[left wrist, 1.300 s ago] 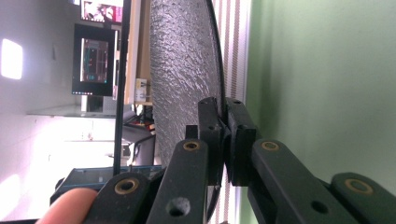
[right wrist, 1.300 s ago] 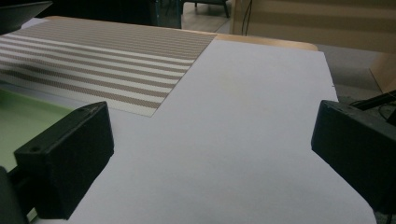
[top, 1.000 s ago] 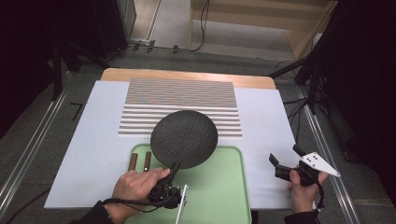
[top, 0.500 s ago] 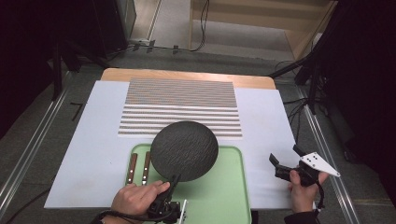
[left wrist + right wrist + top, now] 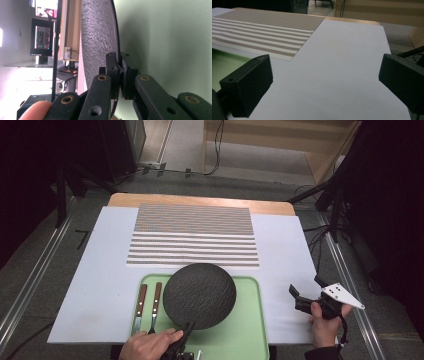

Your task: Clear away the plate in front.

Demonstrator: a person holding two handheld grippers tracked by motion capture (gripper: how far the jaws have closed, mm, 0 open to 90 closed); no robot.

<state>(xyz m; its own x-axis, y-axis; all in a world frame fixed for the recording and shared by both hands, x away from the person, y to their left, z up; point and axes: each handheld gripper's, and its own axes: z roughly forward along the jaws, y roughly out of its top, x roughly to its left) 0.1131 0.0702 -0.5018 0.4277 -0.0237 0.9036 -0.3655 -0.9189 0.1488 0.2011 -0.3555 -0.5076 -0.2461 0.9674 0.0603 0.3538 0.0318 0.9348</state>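
Note:
A round black slate plate (image 5: 200, 295) lies over the green tray (image 5: 250, 335), its far edge reaching just past the tray's back rim. My left gripper (image 5: 186, 332) is shut on the plate's near rim at the bottom of the high view. In the left gripper view the jaws pinch the thin edge of the plate (image 5: 97, 37) at the left gripper (image 5: 120, 75), with the tray (image 5: 162, 37) close beneath. I cannot tell whether plate and tray touch. My right gripper (image 5: 300, 297) hangs open over the white sheet at the right, and nothing sits inside the right gripper (image 5: 324, 82).
Two wooden-handled pieces of cutlery (image 5: 148, 306) lie side by side on the tray's left part, next to the plate. A striped placemat (image 5: 192, 235) covers the far middle of the white sheet (image 5: 95, 285). The table's edges drop to a dark floor with cables.
The plate has come toward the near edge and lower, from above the placemat's front edge to over the tray. The left hand drew back to the bottom. The right gripper stayed still.

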